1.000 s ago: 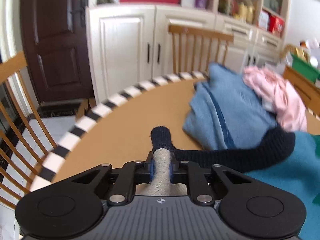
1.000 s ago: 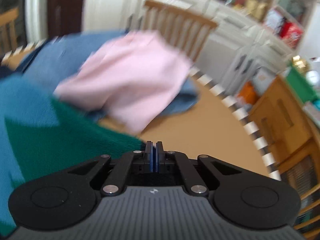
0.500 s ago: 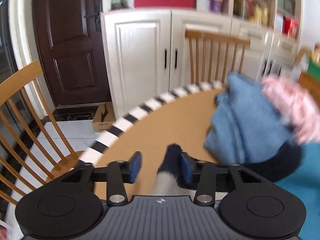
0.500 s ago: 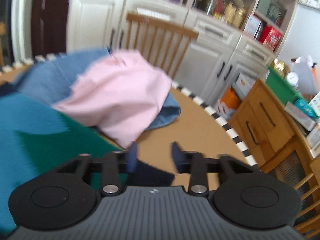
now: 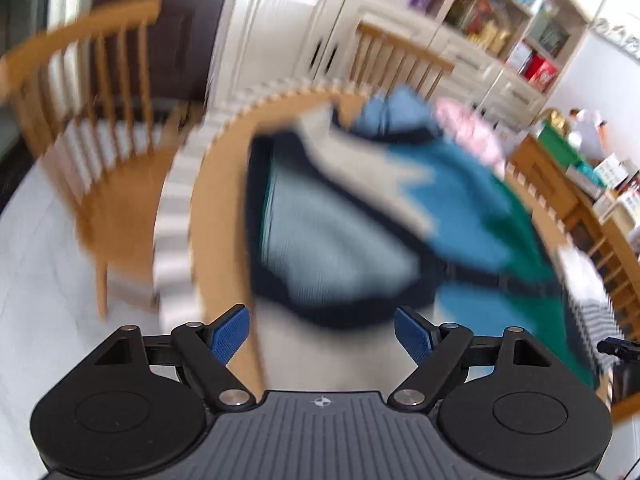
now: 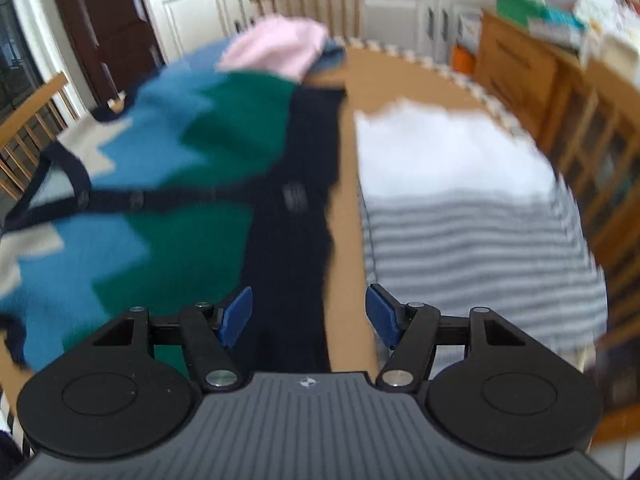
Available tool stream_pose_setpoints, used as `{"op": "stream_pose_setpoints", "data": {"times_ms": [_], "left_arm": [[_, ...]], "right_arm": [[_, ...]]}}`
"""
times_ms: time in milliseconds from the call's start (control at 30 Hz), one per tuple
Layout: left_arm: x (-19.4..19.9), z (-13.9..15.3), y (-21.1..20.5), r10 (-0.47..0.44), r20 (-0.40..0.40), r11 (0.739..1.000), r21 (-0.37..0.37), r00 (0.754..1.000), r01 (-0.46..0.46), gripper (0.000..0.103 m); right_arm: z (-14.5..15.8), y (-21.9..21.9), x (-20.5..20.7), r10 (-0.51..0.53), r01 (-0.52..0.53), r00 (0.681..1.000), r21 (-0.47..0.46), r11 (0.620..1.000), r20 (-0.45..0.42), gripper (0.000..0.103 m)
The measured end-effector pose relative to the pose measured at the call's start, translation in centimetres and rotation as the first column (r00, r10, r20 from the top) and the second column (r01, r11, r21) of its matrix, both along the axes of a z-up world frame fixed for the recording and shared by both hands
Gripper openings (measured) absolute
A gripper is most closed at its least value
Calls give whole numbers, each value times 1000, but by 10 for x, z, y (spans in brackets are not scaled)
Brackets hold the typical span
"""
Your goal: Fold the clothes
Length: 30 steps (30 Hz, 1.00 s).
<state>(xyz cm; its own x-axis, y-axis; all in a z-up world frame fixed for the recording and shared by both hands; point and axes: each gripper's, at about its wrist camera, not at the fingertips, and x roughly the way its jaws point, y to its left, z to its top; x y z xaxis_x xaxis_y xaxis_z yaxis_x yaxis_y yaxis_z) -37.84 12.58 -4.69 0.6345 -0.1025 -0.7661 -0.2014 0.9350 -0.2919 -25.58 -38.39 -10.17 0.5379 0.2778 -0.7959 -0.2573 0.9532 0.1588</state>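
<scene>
A knit cardigan (image 5: 452,216) in blue, green, cream and navy lies spread on the round wooden table (image 5: 224,168); it also shows in the right wrist view (image 6: 168,184). My left gripper (image 5: 322,334) is open and empty, above the cardigan's navy collar end. My right gripper (image 6: 308,316) is open and empty, above the cardigan's navy hem (image 6: 296,208). Both views are blurred by motion.
A pink garment (image 6: 276,46) lies on a light blue garment (image 5: 396,114) at the table's far side. A folded white and grey striped garment (image 6: 464,184) lies right of the cardigan. Wooden chairs (image 5: 92,120) and a wooden sideboard (image 6: 520,68) surround the table.
Both grippers let go of the cardigan, opened wide and pulled back and up. The cardigan now lies spread on the table.
</scene>
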Motion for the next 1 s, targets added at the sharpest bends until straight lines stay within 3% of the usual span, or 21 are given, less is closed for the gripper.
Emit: {"op": "stream_pose_setpoints", "data": {"times_ms": [133, 233, 333, 367, 400, 433, 467, 500, 633, 700, 767, 867, 933, 967, 1000], "left_arm": [[-23, -21, -12, 24, 3, 1000, -3, 1000, -24, 78], [-15, -34, -16, 50, 19, 997, -60, 999, -49, 73], [-7, -37, -26, 63, 36, 997, -46, 997, -61, 58], [-4, -38, -30, 54, 29, 998, -33, 998, -53, 46], [1, -39, -34, 48, 15, 998, -28, 999, -47, 31], [5, -40, -36, 46, -8, 998, -36, 999, -46, 23], [7, -39, -37, 49, -33, 997, -59, 998, -51, 15], [6, -33, -35, 57, -40, 994, -88, 998, -60, 14], [4, 17, -14, 97, 0, 981, -166, 995, -96, 13], [10, 40, 7, 142, 12, 968, -212, 990, -136, 13], [28, 39, 20, 152, -32, 966, -208, 988, -155, 15], [59, 6, 25, 135, -173, 974, -157, 976, -163, 22], [62, -16, 23, 148, -266, 970, -149, 952, -193, 22], [54, -17, 21, 158, -251, 967, -158, 955, -201, 27], [45, -17, 21, 168, -223, 964, -165, 960, -207, 41]], "right_arm": [[-14, -19, -15, -24, 31, 997, 95, 995, -69, 66], [-25, -26, -18, -39, 55, 994, 160, 986, -101, 73], [-29, -24, -15, -49, 65, 995, 186, 980, -90, 72], [-30, -20, -14, -35, 49, 996, 179, 983, -83, 68], [-30, -13, -14, -12, 24, 997, 163, 986, -79, 41], [-30, -6, -13, 2, 11, 995, 141, 990, -95, 12], [-27, -2, -12, -1, 17, 993, 141, 990, -114, 12], [-19, -2, -11, -5, 27, 992, 178, 984, -123, 11], [43, -21, -9, -50, 71, 997, 379, 923, -65, 11], [62, -31, 3, -88, 98, 995, 396, 913, -44, 12], [58, -27, 19, -97, 105, 994, 280, 954, -41, 13], [18, -13, 34, -125, 140, 979, 91, 986, -160, 15], [6, -11, 28, -138, 153, 974, 73, 986, -182, 20], [5, -14, 21, -141, 160, 974, 101, 982, -178, 25], [7, -18, 13, -142, 165, 976, 134, 977, -167, 43]]}}
